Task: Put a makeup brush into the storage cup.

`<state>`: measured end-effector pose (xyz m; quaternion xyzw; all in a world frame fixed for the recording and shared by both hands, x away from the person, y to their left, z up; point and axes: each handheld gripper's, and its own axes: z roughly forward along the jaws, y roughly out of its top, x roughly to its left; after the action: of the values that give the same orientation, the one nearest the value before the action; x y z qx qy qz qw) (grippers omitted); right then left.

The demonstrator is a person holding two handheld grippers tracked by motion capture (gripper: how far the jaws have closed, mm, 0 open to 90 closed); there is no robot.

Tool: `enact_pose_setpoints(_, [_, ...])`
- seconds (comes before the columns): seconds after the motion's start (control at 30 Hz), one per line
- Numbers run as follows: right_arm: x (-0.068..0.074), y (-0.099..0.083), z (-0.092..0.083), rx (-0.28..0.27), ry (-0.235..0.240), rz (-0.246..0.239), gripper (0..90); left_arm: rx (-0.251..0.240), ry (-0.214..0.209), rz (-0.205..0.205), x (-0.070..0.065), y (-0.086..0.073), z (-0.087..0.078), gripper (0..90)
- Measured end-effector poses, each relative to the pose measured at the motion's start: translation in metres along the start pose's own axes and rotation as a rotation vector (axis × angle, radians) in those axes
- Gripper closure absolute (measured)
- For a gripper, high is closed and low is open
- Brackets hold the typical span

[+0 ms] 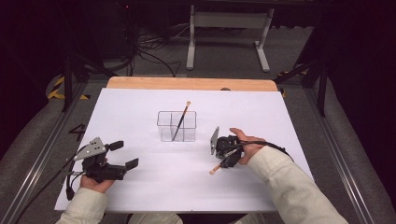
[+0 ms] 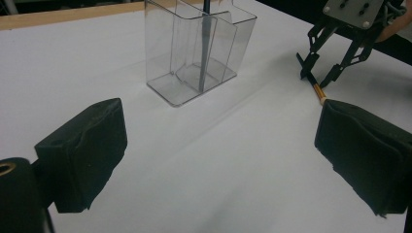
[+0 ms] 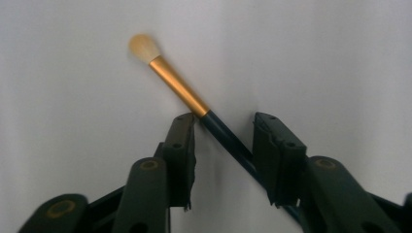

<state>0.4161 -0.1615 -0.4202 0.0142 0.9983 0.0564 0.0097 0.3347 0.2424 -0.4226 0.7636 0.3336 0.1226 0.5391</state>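
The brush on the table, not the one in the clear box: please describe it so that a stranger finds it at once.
On the white table, look right of the clear box, under the right gripper. The brush lies flat between its open jaws: dark handle, gold collar, pale tip. The other brush stands in the box.

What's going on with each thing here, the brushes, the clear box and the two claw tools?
Clear box: upright, one brush inside.
Brush in box: leaning, tip up.
Brush on table: lying flat between the right gripper's jaws, not yet clamped.
Right gripper: open, straddling that brush.
Left gripper: open, holding nothing.
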Motion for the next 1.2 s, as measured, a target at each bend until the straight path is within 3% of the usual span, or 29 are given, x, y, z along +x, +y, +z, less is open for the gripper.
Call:
enact_pose_setpoints(0.13, [0.001, 0.001, -0.001, 0.013, 0.006, -0.004, 70.9, 0.000, 0.000, -0.002, 0.000, 0.000, 0.000, 5.6])
enact_pose_setpoints(0.23, [-0.001, 0.000, -0.001, 0.028, 0.015, 0.016, 82.4, 0.001, -0.001, -0.002, 0.000, 0.000, 0.000, 5.6])
enact_pose_setpoints(0.3, [-0.002, -0.001, -0.001, 0.018, 0.027, 0.040, 82.6, 0.002, -0.001, -0.003, -0.001, 0.000, 0.000, 5.7])
enact_pose_setpoints(0.63, [-0.001, 0.004, -0.002, 0.062, 0.005, 0.059, 83.6, 0.002, -0.001, -0.001, 0.000, -0.001, 0.002, 5.7])
enact_pose_setpoints(1.03, [0.000, -0.001, -0.024, -0.039, 0.002, 0.115, 83.8, -0.006, 0.000, -0.001, 0.001, -0.003, 0.003, 5.5])
enact_pose_setpoints(1.2, [0.000, -0.004, -0.035, -0.147, 0.001, 0.157, 83.8, -0.002, 0.005, -0.004, 0.002, -0.003, 0.003, 5.5])
